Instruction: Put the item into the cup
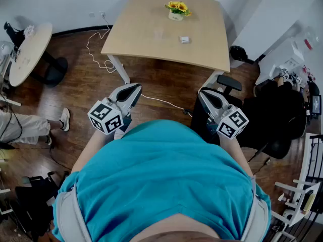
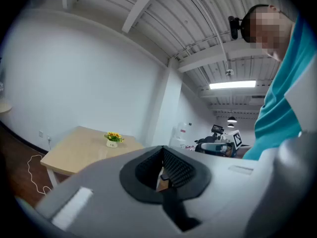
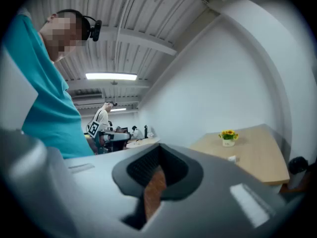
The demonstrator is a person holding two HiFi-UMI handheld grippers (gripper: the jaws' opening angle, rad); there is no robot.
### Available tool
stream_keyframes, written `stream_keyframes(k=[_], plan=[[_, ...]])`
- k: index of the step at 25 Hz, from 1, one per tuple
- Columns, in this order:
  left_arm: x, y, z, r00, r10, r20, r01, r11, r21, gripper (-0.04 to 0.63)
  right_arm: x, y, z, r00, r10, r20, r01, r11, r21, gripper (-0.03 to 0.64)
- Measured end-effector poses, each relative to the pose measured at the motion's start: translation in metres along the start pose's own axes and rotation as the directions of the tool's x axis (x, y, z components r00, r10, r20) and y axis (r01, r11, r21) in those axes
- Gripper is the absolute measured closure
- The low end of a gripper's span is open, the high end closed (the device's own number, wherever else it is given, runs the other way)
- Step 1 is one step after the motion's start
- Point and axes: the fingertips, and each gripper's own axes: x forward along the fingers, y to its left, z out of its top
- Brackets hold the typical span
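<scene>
Head view: left gripper (image 1: 132,91) and right gripper (image 1: 207,97) are held level at the waist, well short of the table (image 1: 146,19). In both gripper views the jaws are closed together with nothing gripped, and only a sliver of wood floor shows through the notch.

The item (image 1: 184,40) sits on the table's right half, nearer the front edge, well apart from the flower pot (image 1: 176,11) at the back. It is small, white and boxy; finer detail is too small to read.

The right gripper view also catches it as a white speck (image 3: 231,158). The left gripper view shows the pot (image 2: 113,139) but its own body hides that part of the table. Only the head view shows the round side table (image 1: 28,52) and the black chair (image 1: 224,84).
</scene>
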Motion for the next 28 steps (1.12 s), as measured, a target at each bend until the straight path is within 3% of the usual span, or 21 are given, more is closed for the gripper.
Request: stream_keyframes(k=[9,14,19,28], plan=[[0.031,-0.018,-0.003,1.000,0.021,-0.012,-0.021,1.000,0.011,0.593,-0.022,-0.034,-0.005,1.000,0.025,-0.003,-0.025,1.000,0.012,0.615],[0.041,0.001,-0.006,0.999,0.027,-0.028,-0.027,1.000,0.012,0.594,-0.003,-0.054,-0.017,0.999,0.020,-0.030,-0.019,0.999,0.028,0.615],[0.048,0.068,0.004,1.000,0.020,-0.009,-0.020,1.000,-0.015,0.594,0.053,-0.076,-0.017,0.998,-0.016,-0.064,0.018,0.999,0.029,0.615],[0.099,0.219,0.031,0.990,-0.128,-0.055,0.128,0.992,-0.008,0.594,0.191,-0.153,-0.011,0.973,-0.162,-0.164,0.174,0.983,0.058,0.575]])
